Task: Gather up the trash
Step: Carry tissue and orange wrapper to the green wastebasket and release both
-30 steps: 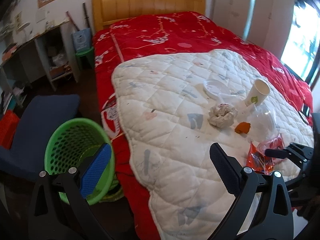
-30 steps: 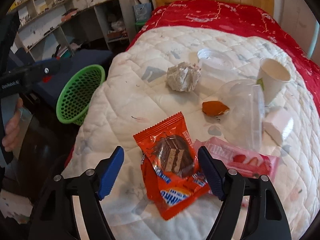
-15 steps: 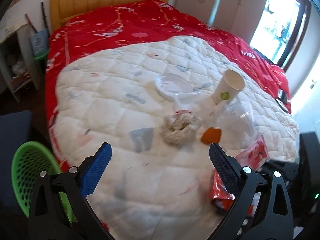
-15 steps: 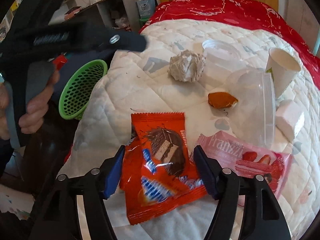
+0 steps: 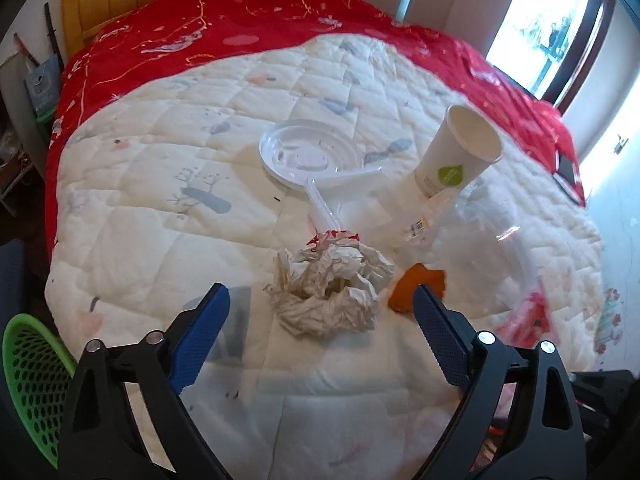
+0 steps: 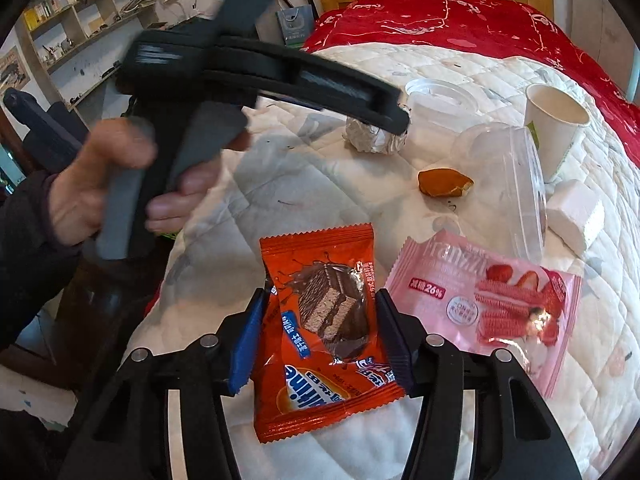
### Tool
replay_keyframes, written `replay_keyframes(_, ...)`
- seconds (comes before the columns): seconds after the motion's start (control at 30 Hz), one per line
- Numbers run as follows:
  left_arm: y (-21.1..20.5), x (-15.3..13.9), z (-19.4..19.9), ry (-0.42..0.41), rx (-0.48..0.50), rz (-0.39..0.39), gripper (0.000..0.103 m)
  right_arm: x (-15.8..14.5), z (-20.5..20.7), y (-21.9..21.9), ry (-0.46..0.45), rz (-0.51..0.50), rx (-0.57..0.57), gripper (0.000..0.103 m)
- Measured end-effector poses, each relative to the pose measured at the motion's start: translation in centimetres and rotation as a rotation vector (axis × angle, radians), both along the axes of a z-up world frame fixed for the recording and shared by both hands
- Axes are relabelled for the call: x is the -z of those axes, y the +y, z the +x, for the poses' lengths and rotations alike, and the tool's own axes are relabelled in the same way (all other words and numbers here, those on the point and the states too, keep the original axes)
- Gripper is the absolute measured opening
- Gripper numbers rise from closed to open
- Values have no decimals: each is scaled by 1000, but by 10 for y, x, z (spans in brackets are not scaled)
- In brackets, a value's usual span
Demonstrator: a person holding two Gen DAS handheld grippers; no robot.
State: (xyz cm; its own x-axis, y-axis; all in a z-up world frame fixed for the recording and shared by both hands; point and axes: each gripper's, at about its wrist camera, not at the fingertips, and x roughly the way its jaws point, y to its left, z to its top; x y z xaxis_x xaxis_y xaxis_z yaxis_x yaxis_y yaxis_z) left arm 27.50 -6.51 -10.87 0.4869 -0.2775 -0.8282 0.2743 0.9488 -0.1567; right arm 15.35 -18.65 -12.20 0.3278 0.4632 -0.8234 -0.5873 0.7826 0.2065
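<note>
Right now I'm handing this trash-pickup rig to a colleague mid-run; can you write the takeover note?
Left claw: open, empty, lined up on the crumpled paper ball, not yet closed.
Right claw: fingers on both sides of the orange wafer wrapper; can't tell if it is clamped.
On the quilt: pink Franzzi wrapper, orange peel, paper cup, clear lid, clear plastic cup.
Green basket sits beside the bed, down left.
Nothing visibly binned; everything remains.
</note>
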Motion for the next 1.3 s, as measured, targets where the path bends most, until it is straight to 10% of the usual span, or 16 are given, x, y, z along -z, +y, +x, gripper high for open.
replay_keyframes(0.07,0,8,5,35,-2,-20,62,-2,-4,-2,-1,5,2,52)
replay_keyframes(0.33,25,-13,-25,-48,-81,-72,47,-18,-17,-6,-35,21,21,52)
replay_keyframes(0.7,143,-70,-119,-170,-337,-1,47,-47,-30,29,-93,48,5,52)
replay_keyframes(1.3,314,7,-165,18,-677,35,72,-65,-29,139,-110,55,-114,52)
